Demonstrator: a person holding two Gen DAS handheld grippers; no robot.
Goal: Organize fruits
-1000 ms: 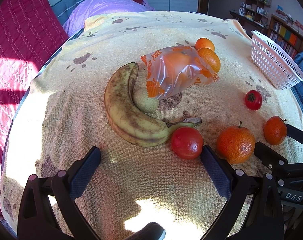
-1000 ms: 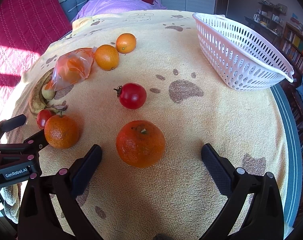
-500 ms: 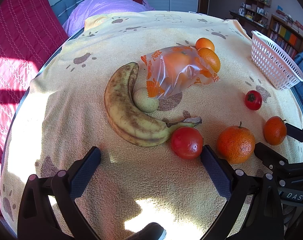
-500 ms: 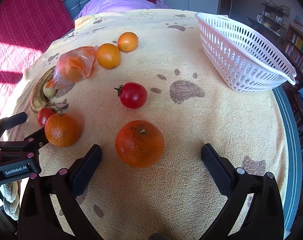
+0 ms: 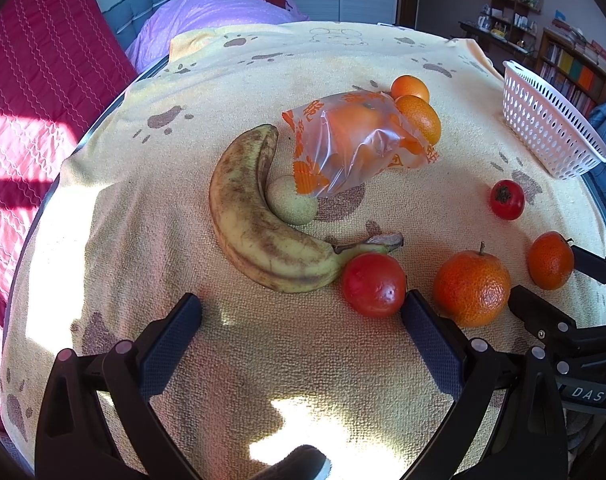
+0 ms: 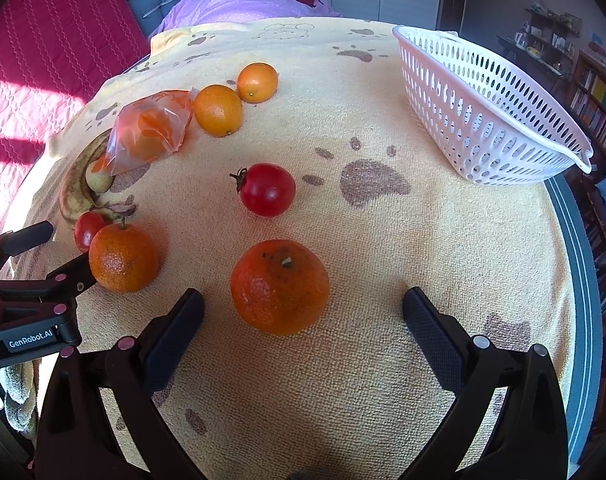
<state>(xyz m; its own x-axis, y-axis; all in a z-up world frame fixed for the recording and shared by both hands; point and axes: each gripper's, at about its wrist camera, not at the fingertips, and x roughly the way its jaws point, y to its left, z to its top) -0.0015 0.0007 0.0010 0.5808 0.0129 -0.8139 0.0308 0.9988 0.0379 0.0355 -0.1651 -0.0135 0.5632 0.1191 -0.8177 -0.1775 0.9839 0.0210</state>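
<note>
the white perforated plastic basket [image 6: 491,116] is cut off at the right edge of the left wrist view, and from either camera its inside is hardly visible, so whether anything lies in it cannot be told. the crinkled orange-printed clear plastic bag [image 5: 359,144] holds at least one orange fruit, its outline blurred by the film; the bag's far end covers part of the smooth orange citrus [image 5: 419,118] behind it, and a second small orange citrus [image 5: 409,88] sits just beyond. a pale green round fruit [image 5: 292,201] is half tucked under the bag's near corner, touching the inner curve of the brown-speckled yellow banana [image 5: 255,216]. the banana lies flat on the yellow paw-print towel [image 5: 143,208], its long axis running from the far tip towards the near right, stem pointing right at the red tomato [image 5: 374,285] that touches it. a bumpy stemmed tangerine [image 5: 471,283] sits just beside that tomato. the left gripper [image 5: 301,312] hangs with fingers wide apart, holding nothing, just short of the banana. the right gripper [image 6: 303,308] is likewise spread, a large bumpy tangerine [image 6: 280,286] lying between its fingers, touching neither. a second red tomato with a green calyx [image 6: 267,189] lies beyond it.
</note>
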